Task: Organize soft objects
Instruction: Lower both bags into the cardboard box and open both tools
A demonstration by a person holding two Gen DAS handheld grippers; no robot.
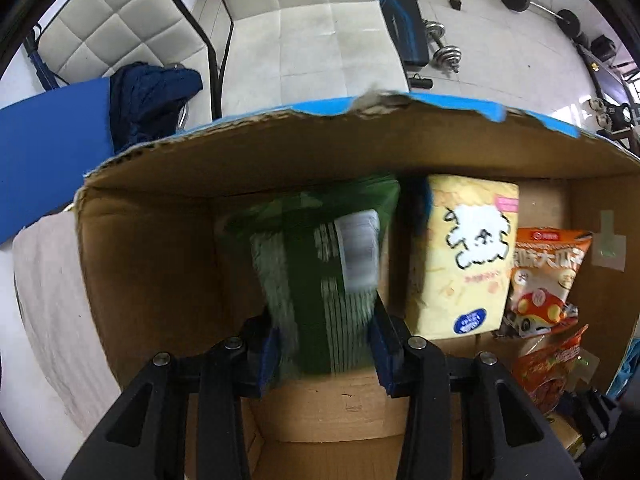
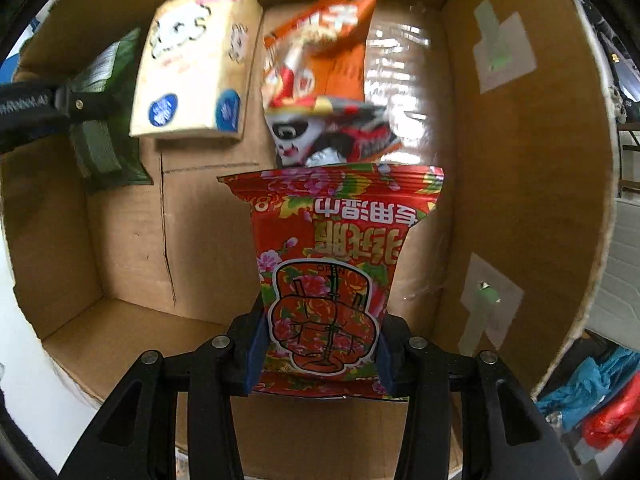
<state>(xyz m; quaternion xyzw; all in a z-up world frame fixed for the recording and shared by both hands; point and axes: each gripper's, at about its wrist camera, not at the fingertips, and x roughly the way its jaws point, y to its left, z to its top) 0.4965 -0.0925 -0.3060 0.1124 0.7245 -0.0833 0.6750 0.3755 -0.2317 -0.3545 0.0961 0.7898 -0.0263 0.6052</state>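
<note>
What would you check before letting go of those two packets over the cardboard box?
1. Left gripper shut on the green packet: ok.
2. Right gripper shut on the red flowered packet: ok.
3. Both packets inside the walls of the cardboard box: ok.
4. Bare floor under the red flowered packet: ok, brown cardboard shows to its left in the right wrist view.
5. Green packet clear of the yellow tissue pack: cannot tell, they look close and the picture is blurred.
6. Orange snack bag settled and stable: cannot tell, it leans crumpled against the far wall.
</note>
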